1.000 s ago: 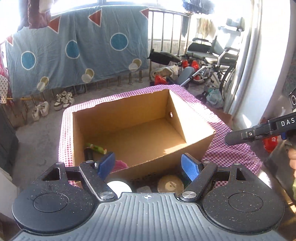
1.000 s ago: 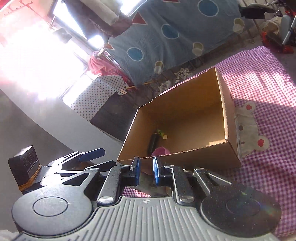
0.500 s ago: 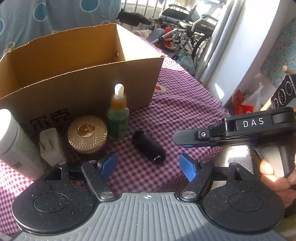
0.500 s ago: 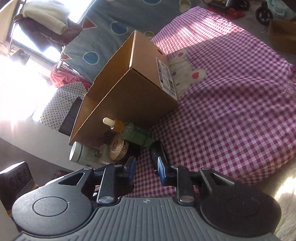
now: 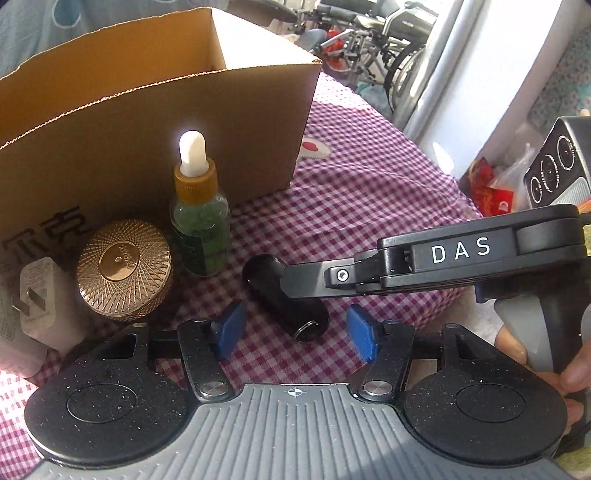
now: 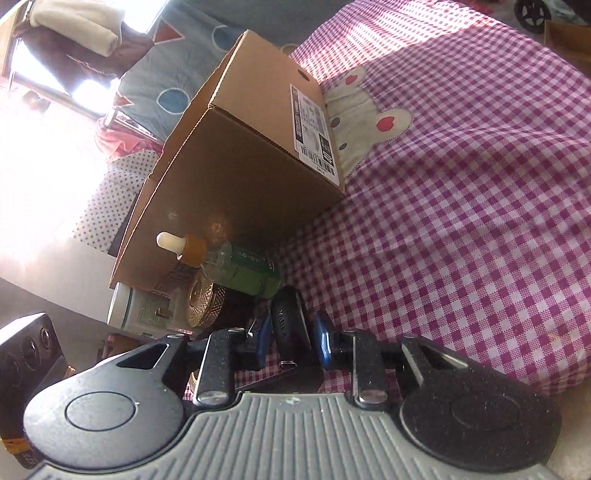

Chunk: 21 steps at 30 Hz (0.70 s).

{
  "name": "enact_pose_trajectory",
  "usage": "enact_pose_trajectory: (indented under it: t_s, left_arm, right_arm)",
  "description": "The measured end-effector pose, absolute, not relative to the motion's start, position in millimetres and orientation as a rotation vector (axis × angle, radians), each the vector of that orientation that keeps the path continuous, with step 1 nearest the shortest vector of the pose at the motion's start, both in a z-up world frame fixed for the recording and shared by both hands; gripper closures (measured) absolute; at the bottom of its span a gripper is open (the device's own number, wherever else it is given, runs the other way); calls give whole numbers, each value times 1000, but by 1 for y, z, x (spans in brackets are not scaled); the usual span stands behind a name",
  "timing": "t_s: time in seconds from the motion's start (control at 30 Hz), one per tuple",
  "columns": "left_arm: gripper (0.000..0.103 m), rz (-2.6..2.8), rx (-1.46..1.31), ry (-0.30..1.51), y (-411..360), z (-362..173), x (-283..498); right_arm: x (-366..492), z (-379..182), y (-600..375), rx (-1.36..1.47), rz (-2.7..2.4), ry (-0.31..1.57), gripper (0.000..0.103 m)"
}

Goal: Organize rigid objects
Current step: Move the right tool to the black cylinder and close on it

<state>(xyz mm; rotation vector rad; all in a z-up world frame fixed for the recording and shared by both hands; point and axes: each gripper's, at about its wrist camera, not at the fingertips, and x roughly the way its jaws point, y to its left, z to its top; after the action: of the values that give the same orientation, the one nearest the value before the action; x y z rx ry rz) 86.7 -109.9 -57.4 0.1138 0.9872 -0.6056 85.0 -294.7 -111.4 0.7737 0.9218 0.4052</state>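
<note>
Cardboard box [image 5: 155,122] and small items on a checked cloth [image 5: 369,206]

Upper left is filled by the box; before it stand a gold-lidded jar [image 5: 123,269] and a dropper bottle [image 5: 199,225]. At lower centre a black cylinder [image 6: 290,325] is straddled by the right gripper [image 6: 291,338], contact unclear. The left gripper [image 5: 295,332] is closing, empty.

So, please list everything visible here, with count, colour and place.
purple-and-white checked cloth: one, under everything
brown cardboard box: one, on the cloth
green glass dropper bottle: one, white bulb, upright before the box
round gold-lidded jar: one, left of the bottle
white plug adapter: one, left of the jar
short black cylinder: one, lying in front of the bottle
wheelchairs: grey, count unclear, background
right tongs: black, blue pads astride the cylinder, contact unclear
left tongs: black, closing, cylinder's end between pads, untouched
hand: one, on right tongs' handle
</note>
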Motion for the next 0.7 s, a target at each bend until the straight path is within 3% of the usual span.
enact_pose_trajectory:
  t_s: [0.33, 0.7]
  left_arm:
    - [42, -603, 153, 962, -115, -57, 85]
    - [44, -587, 185, 940, -118, -56, 82]
  right_arm:
    - [97, -111, -272, 728, 437, 916, 75]
    - [89, -108, -267, 700, 417, 889, 86]
